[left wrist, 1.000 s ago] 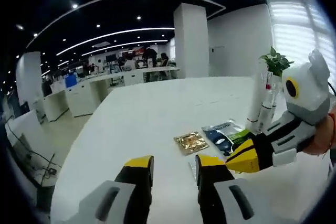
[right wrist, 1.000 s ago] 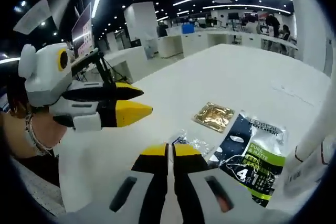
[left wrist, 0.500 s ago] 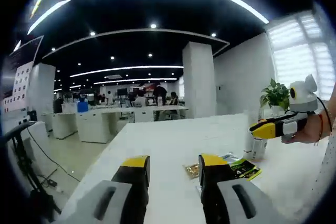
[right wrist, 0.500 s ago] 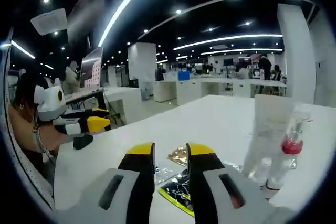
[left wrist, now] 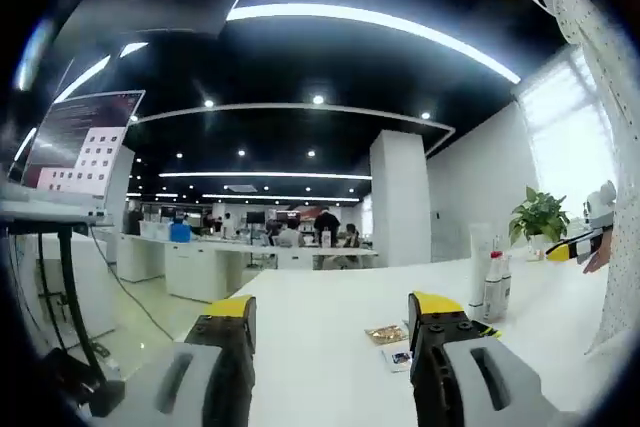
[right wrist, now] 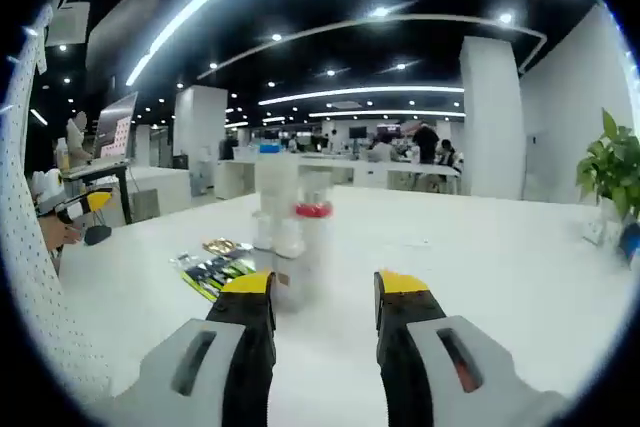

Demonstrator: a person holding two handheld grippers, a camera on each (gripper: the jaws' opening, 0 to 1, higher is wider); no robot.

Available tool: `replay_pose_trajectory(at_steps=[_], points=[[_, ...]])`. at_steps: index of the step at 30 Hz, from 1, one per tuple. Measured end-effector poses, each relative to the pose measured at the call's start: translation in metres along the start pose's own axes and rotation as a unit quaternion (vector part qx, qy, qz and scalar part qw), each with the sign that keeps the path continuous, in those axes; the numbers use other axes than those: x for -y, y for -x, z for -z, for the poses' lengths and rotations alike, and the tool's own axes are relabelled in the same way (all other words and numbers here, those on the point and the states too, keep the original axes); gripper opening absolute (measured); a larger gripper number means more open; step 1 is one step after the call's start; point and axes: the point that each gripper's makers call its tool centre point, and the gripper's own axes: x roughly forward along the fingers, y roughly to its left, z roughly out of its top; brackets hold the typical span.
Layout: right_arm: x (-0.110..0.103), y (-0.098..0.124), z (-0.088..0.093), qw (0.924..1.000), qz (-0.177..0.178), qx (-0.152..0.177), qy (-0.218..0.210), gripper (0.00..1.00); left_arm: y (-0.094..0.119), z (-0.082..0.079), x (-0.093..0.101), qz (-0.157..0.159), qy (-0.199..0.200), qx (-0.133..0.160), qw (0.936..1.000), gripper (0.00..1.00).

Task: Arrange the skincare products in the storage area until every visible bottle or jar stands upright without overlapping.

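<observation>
Left gripper view: the left gripper rises from the bottom edge with its two yellow-tipped black jaws set wide apart; nothing is between them and nothing touches them. The jaw bodies are grey moulded plastic with slotted recesses. They point level along a smooth white table. Beyond the right jaw lie a small gold foil sachet and, just beside it, a smaller flat packet, both flat on the table. Further right, a group of tall white bottles stands upright, close together. At the far right edge the right gripper shows as a small yellow tip with white housing, held by a hand, well apart from the bottles. A potted green plant stands behind.

Right gripper view: the right gripper also has its jaws parted widely and holds nothing. Directly ahead, between the jaw tips in the picture, stand the bottles: white cylindrical containers, one with a red collar, upright and packed so that they overlap in this view. Whether they touch cannot be told. Left of them a dark sachet with green print and the gold sachet lie flat. At the far left edge the left gripper is held low over the table edge by a hand.
</observation>
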Motion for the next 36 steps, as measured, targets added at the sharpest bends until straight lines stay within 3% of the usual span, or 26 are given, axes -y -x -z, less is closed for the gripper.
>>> replay_pose_trajectory(at_steps=[2,4,6,9,12,15,18,21,26,36], points=[[0.021,0.014,0.017,0.9996,0.027,-0.004,-0.008,0.42,0.007,0.015,-0.007,-0.026,0.032,-0.014,0.9991,0.71],[0.043,0.027,0.036,0.9981,0.060,-0.014,0.002,0.42,0.010,0.022,-0.009,-0.037,0.065,-0.012,0.9971,0.84],[0.052,0.034,0.053,0.9969,0.071,-0.029,-0.020,0.45,0.012,0.031,-0.011,-0.046,0.078,-0.018,0.9957,0.89],[0.059,0.038,0.072,0.9954,0.079,-0.049,-0.025,0.45,0.011,0.033,-0.002,-0.041,0.025,-0.025,0.9985,0.85],[0.065,0.038,0.065,0.9941,0.092,-0.026,-0.051,0.44,0.013,0.036,0.000,-0.051,0.031,-0.024,0.9979,0.80],[0.075,0.042,0.074,0.9890,0.118,-0.037,-0.082,0.46,0.013,0.035,0.000,-0.065,0.026,-0.020,0.9973,0.78],[0.076,0.042,0.078,0.9888,0.115,-0.047,-0.083,0.49,0.014,0.040,0.005,-0.061,0.001,-0.033,0.9976,0.78],[0.065,0.039,0.085,0.9925,0.081,-0.069,-0.059,0.51,0.013,0.041,0.008,-0.062,-0.010,-0.039,0.9973,0.77],[0.055,0.037,0.095,0.9930,0.051,-0.100,-0.036,0.48,0.014,0.038,-0.006,-0.109,-0.017,-0.032,0.9934,0.77],[0.051,0.037,0.095,0.9932,0.036,-0.109,-0.018,0.50,0.015,0.040,-0.008,-0.116,-0.038,-0.039,0.9918,0.76]])
